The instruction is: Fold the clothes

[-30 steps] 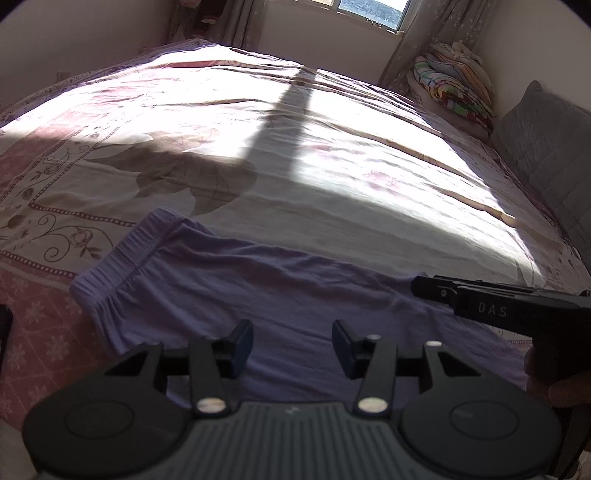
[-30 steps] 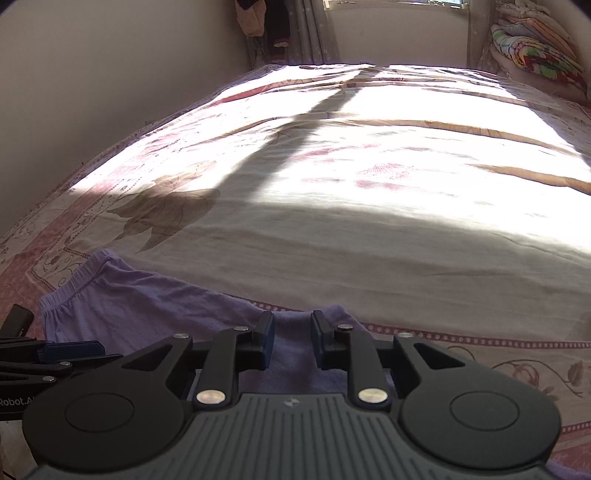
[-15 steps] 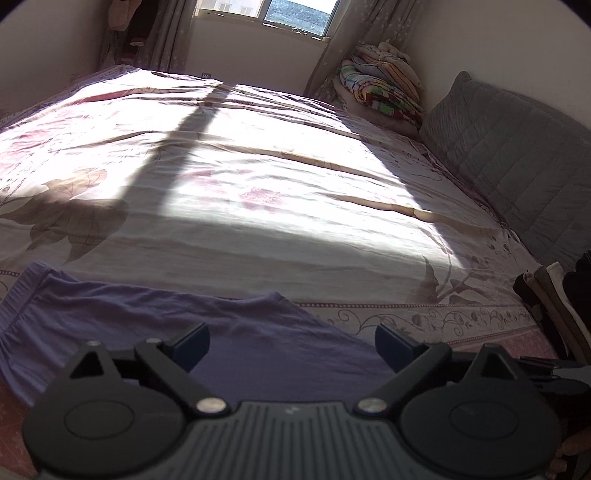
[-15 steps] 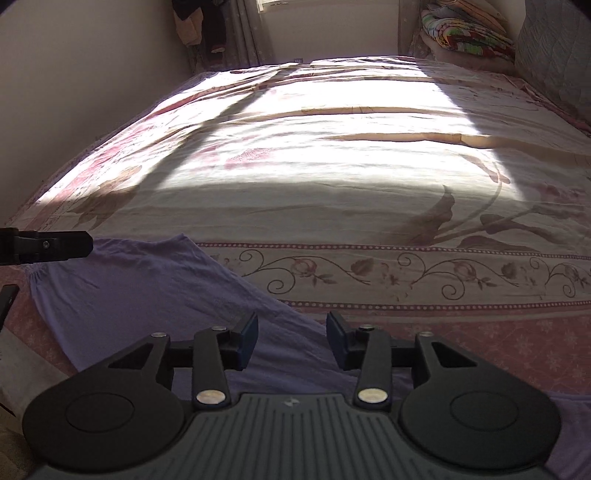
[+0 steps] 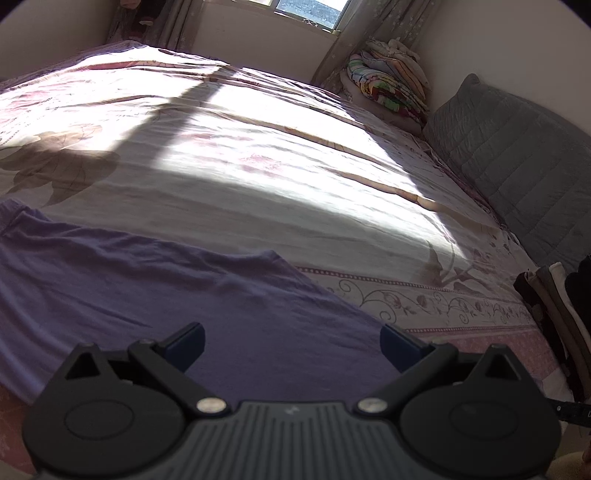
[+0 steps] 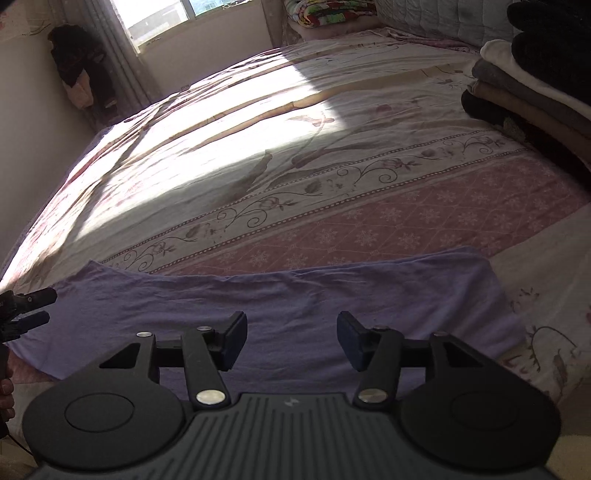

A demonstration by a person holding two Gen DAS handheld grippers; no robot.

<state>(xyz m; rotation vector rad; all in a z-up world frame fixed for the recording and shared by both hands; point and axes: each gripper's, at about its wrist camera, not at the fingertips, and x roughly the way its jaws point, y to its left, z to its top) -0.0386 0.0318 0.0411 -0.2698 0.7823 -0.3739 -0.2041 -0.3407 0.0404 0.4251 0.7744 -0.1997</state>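
Lying flat along the near edge of a bed (image 5: 258, 192), a purple garment (image 5: 155, 295) is seen from both wrist cameras. The bed is covered by a floral sheet with a pink band and a scrolling vine border, and a bright patch of sunlight falls across its middle.

In the left wrist view, the left gripper (image 5: 291, 345) is held just above the purple garment, its two blue-tipped fingers (image 5: 184, 341) spread wide apart with nothing between them. The garment stretches away to the left, and its far edge is seen against the pale sheet.

In the right wrist view, the right gripper (image 6: 291, 341) is likewise held over the purple garment (image 6: 332, 295), its fingers parted and empty. Whether either gripper touches the cloth cannot be told. The garment's right end lies near the bed's near right corner, and the tip of the left gripper is seen at the far left of this view.

No containers are seen. A stack of folded clothes (image 6: 524, 88), in dark, brown and white layers, is set at the right edge of the bed. A colourful folded quilt (image 5: 388, 88) is piled at the far right corner beneath a window (image 5: 310, 9), and a grey quilted cushion (image 5: 517, 155) runs along the right side.
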